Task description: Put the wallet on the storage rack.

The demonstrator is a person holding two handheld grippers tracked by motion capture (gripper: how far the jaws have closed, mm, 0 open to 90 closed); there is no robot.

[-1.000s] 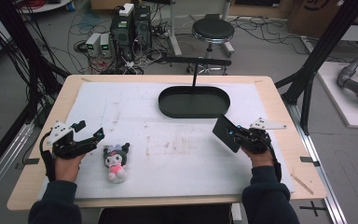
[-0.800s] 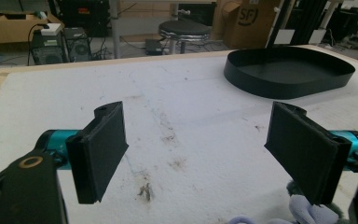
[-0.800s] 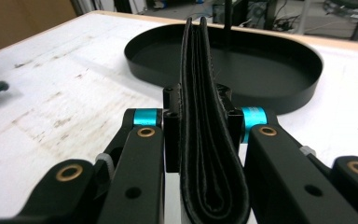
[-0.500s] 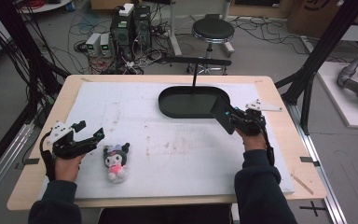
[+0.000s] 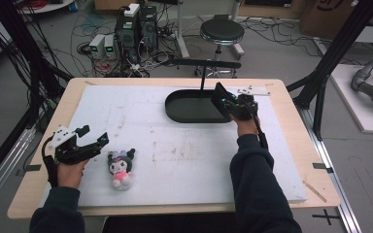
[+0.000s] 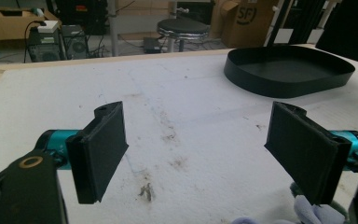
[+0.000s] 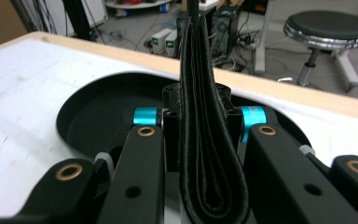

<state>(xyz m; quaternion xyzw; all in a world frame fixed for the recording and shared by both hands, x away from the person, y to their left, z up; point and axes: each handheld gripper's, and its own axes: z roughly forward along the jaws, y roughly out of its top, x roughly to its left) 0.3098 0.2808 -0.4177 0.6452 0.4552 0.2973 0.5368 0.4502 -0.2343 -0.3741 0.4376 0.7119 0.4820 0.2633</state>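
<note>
My right gripper [image 5: 231,104] is shut on a black folded wallet [image 5: 220,98], which it holds on edge above the right end of the black oval tray [image 5: 190,116]. In the right gripper view the wallet [image 7: 209,140] stands upright between the jaws, with the tray [image 7: 93,119] below and beyond it. At the table's left, my left gripper [image 5: 94,137] stands open with nothing between its jaws. Just right of it a small plush doll [image 5: 121,168] in black, white and pink lies on the white mat. The left gripper view has the wide-open left gripper [image 6: 200,149] facing the tray [image 6: 289,70].
A white foam mat [image 5: 184,160] covers most of the wooden table [image 5: 291,121]. A black post [image 5: 202,73] with a crossbar rises behind the tray. Beyond the far edge are a stool [image 5: 221,33], computers [image 5: 136,24] and cables on the floor.
My right gripper has carried the wallet away from the person and leftward, from the mat's right side to above the tray's right end. The left gripper and the doll have stayed put.
</note>
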